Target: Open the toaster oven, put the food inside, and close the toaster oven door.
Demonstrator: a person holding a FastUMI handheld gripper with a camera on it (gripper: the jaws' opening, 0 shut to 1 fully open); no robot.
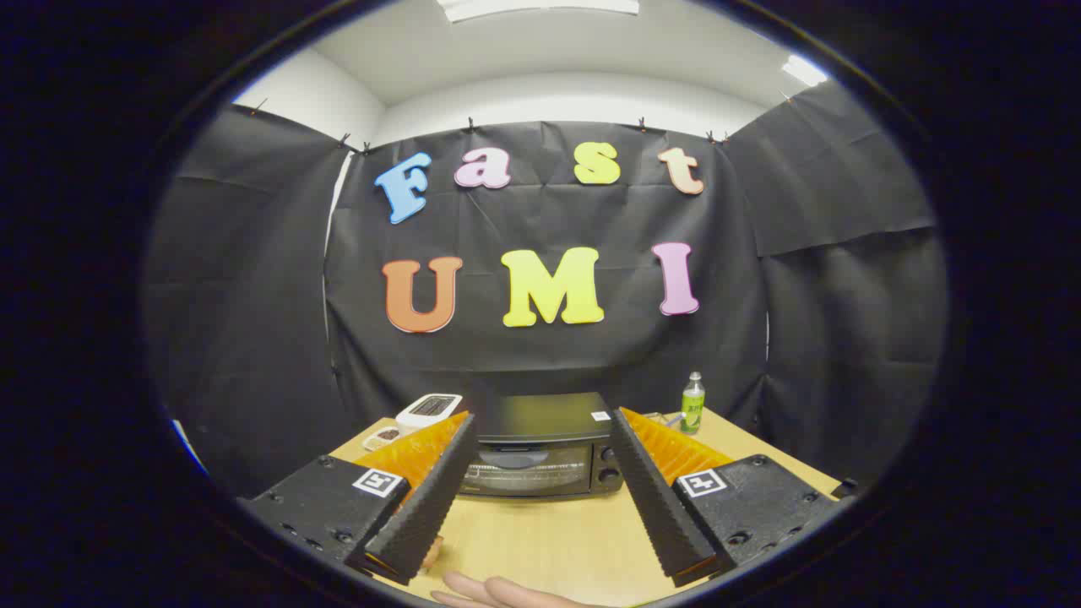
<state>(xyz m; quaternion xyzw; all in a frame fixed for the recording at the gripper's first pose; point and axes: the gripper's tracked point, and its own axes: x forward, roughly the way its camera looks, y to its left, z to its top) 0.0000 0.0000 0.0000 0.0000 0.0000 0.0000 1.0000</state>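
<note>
We find the claw (540, 498) spread wide and empty, raised above the table (549, 540). The toaster oven (540, 456) stands beyond the fingers, framed between them, its door shut. In our judgement the approach should descend squarely toward the door's upper edge. We cannot identify the food with certainty.

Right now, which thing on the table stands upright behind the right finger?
The green bottle, beside the toaster oven. The white device behind the left finger lies flat. The gripper is open.
</note>
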